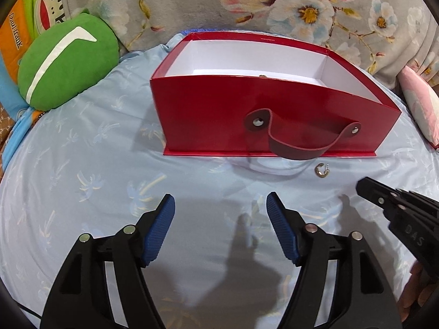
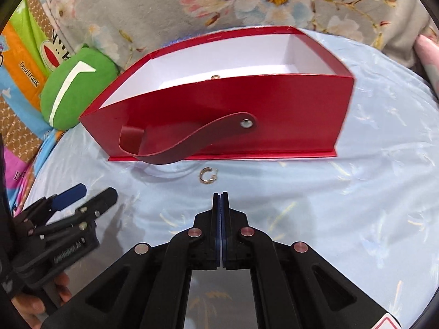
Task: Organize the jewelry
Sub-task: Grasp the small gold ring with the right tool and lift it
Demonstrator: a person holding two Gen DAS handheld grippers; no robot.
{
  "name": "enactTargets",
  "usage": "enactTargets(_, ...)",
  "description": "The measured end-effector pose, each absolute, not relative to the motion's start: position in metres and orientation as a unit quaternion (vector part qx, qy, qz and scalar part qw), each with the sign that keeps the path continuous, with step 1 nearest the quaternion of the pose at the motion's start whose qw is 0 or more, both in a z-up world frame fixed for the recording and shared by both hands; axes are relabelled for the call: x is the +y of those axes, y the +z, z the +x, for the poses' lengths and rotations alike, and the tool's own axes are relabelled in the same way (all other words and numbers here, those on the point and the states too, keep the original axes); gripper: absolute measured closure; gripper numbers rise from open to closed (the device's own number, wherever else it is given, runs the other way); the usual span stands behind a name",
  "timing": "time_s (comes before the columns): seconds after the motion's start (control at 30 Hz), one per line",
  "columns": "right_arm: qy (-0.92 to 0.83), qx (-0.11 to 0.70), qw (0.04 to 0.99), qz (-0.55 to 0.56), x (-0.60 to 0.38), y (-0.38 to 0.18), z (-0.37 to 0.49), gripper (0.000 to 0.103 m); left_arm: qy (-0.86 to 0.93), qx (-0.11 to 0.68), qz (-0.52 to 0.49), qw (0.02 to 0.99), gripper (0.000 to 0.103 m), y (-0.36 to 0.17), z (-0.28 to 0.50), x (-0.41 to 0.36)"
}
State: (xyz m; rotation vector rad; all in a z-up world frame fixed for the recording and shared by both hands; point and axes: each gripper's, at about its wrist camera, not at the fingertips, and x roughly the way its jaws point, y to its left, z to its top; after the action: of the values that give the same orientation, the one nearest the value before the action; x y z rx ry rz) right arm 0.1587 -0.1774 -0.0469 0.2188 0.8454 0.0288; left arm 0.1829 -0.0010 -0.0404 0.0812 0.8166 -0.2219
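Observation:
An open red box point(image 1: 214, 104) with a white inside and a dark red strap handle point(image 1: 299, 148) sits on the light blue bedspread; it also shows in the right wrist view point(image 2: 288, 115). A small gold piece point(image 1: 262, 76) lies inside it, seen just over the front wall point(image 2: 215, 77). A small silver-gold hoop earring point(image 1: 404, 170) lies on the bedspread in front of the box point(image 2: 209, 175). My left gripper point(image 1: 221, 205) is open and empty, short of the box. My right gripper point(image 2: 221, 193) is shut and empty, its tips just short of the earring.
A green plush cushion point(image 1: 65, 63) lies left of the box. A floral blanket point(image 1: 274, 5) rises behind the box. A pink pillow point(image 1: 419, 109) is at the right edge. A colourful cartoon cloth point(image 1: 16, 35) is at the far left.

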Motion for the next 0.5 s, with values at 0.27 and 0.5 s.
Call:
enactTargets(0.27,0.010,0.425,0.902,0.079,-0.160,-0.058,0.190,0.081,-0.103,0.400,0.048,0.910,0.036,-0.043,0.185,-0.003)
enactTargets(0.5,-0.003,0.431,0.899,0.074,-0.158,-0.063,0.195,0.086,-0.100,0.407,0.044,0.907,0.036,-0.048,0.195,-0.003)
